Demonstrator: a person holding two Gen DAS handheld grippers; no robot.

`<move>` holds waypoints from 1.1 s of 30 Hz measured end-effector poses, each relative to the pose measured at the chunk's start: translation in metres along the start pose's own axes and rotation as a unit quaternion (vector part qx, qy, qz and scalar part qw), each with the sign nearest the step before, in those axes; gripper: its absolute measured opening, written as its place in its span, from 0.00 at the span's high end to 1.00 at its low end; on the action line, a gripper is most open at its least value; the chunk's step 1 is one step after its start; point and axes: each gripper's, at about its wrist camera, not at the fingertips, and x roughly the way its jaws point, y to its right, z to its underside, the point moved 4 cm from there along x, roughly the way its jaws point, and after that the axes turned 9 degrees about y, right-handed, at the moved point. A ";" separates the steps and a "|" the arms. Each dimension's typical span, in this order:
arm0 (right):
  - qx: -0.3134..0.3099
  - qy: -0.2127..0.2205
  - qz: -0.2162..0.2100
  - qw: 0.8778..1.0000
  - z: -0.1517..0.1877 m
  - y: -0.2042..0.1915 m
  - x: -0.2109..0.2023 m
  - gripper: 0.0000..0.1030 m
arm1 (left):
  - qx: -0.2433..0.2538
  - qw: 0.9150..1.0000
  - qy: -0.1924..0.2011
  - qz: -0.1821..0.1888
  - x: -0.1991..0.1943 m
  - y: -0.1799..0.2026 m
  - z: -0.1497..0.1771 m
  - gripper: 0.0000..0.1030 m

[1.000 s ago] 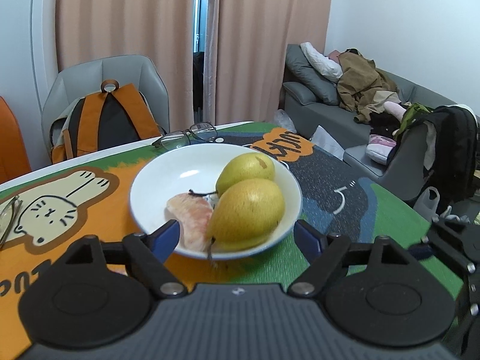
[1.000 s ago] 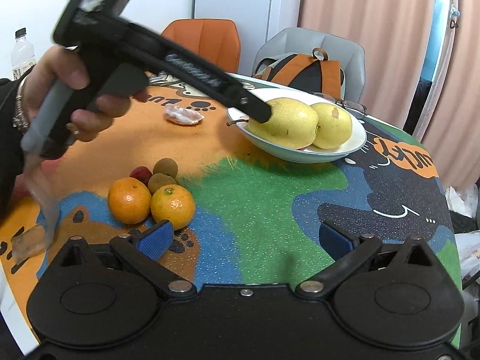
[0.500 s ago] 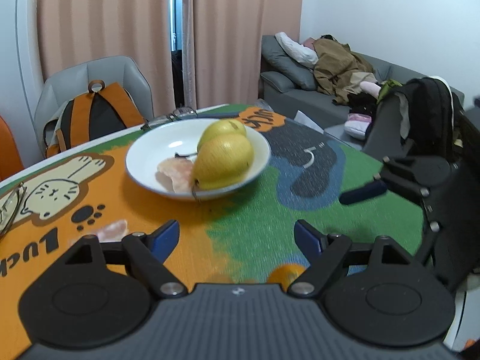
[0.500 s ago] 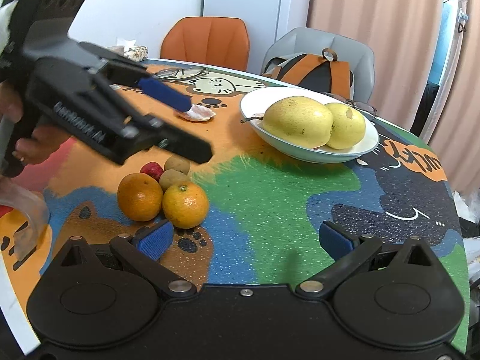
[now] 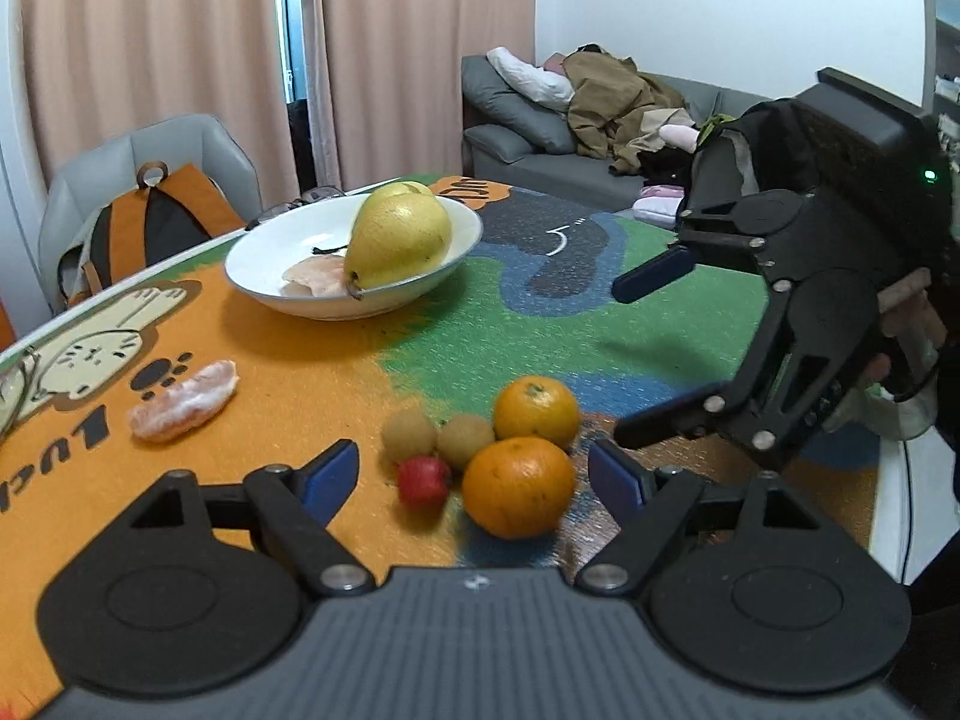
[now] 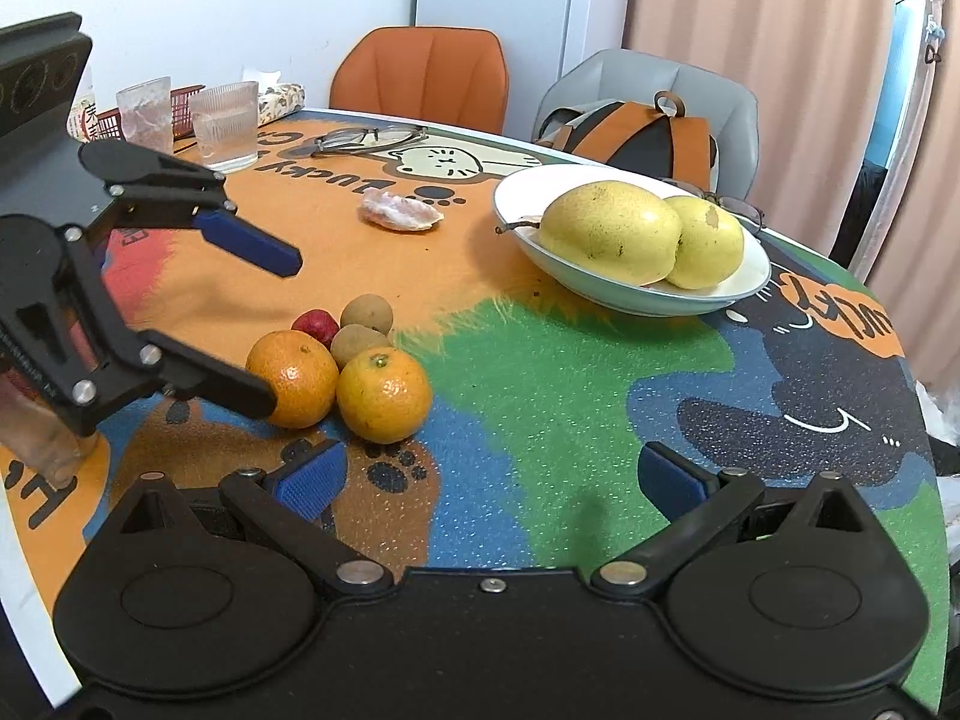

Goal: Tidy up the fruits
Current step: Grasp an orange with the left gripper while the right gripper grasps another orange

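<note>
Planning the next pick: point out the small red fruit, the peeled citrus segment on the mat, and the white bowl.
small red fruit (image 5: pixel 423 480), left wrist view, middle of its skin
peeled citrus segment (image 5: pixel 185 401), left wrist view, middle of the pale flesh
white bowl (image 6: pixel 729 288), right wrist view, bare front rim

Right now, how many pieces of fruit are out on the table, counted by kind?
Pears: 2
Oranges: 2
Small brown round fruits: 2
Small red fruit: 1
Peeled citrus segments: 2
Total: 9

The front pear (image 5: pixel 396 240) hides most of the second pear (image 5: pixel 414 187) behind it.
</note>
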 end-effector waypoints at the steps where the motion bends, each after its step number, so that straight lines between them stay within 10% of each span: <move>1: -0.001 -0.001 0.000 1.000 0.000 -0.001 0.000 0.00 | -0.002 1.000 0.001 0.003 0.000 0.001 0.001 0.20; 9: -0.005 -0.003 -0.001 1.000 0.000 -0.001 0.001 0.00 | 0.028 0.999 0.009 0.025 -0.002 0.018 0.009 0.25; 16: -0.010 0.000 -0.002 1.000 -0.002 -0.003 0.000 0.00 | 0.033 0.999 -0.007 0.016 0.008 0.019 0.015 0.52; 28: -0.024 0.005 -0.023 0.999 -0.008 -0.012 0.003 0.01 | 0.007 1.000 -0.014 0.014 0.007 0.011 0.020 0.60; 33: -0.027 -0.001 -0.031 0.999 -0.008 -0.015 0.011 0.16 | 0.009 1.000 -0.006 0.016 0.000 0.010 0.018 0.60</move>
